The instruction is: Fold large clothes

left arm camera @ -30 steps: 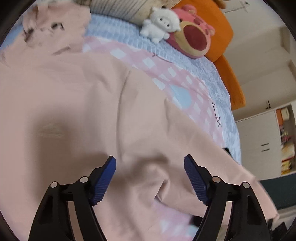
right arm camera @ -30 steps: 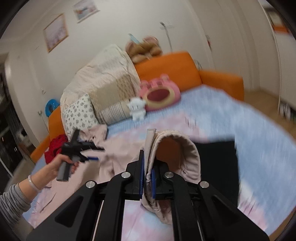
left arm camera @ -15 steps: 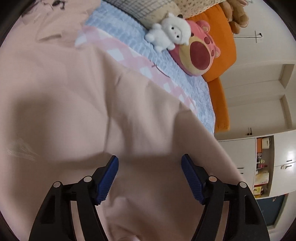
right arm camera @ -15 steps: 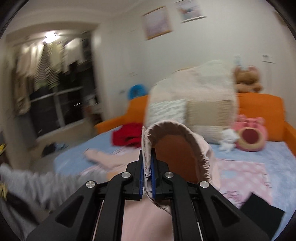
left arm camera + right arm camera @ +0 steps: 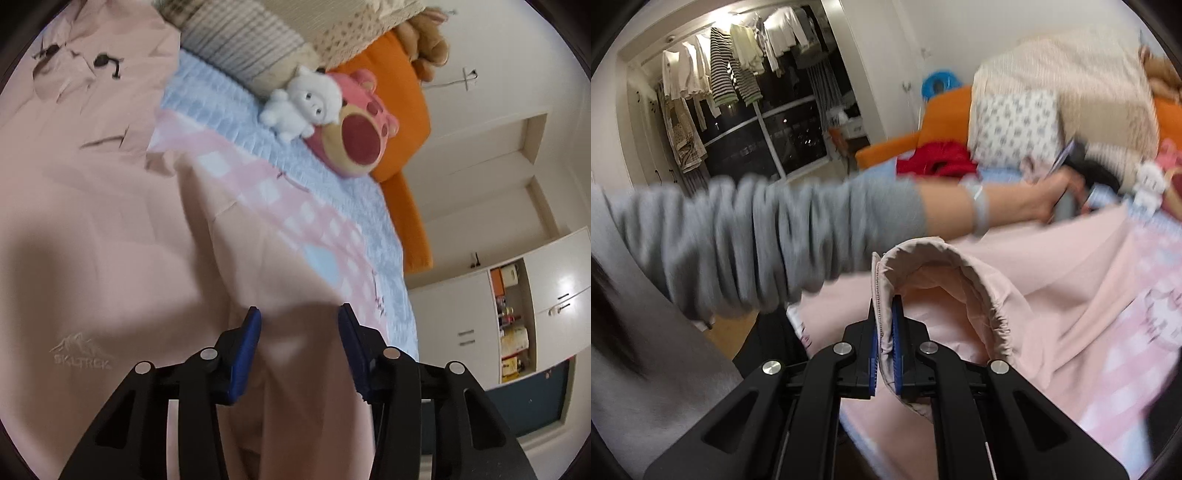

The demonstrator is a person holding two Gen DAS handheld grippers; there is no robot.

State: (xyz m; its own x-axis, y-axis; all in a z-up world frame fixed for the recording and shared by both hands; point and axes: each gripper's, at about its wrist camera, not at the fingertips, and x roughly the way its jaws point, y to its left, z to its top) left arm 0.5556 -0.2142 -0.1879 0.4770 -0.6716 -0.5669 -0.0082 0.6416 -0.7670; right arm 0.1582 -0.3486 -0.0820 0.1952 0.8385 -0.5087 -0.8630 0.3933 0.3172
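A large pale pink garment (image 5: 110,229) with a small mountain logo lies spread over the bed. My left gripper (image 5: 299,325) is low over it. Its jaws are closing, and a raised fold of the pink cloth stands between the blue pads (image 5: 248,343). The right gripper (image 5: 884,314) is shut on the garment's elastic cuff (image 5: 945,266), which loops up above the fingers. In the right wrist view the left gripper (image 5: 1075,162) shows blurred in a person's hand, beyond a grey sleeve (image 5: 757,236) that crosses the frame.
A white plush (image 5: 306,103) and a pink bear cushion (image 5: 362,136) lie at the head of the blue-and-pink bedspread (image 5: 288,192), by pillows (image 5: 1015,125) and an orange backrest (image 5: 402,110). A red garment (image 5: 934,162) lies at the far side. White cupboards (image 5: 480,325) stand to the right.
The left jaws have narrowed around a fold of pink cloth. The right gripper swung across the room with the cuff still in it, and the person's grey-sleeved arm now crosses its view.
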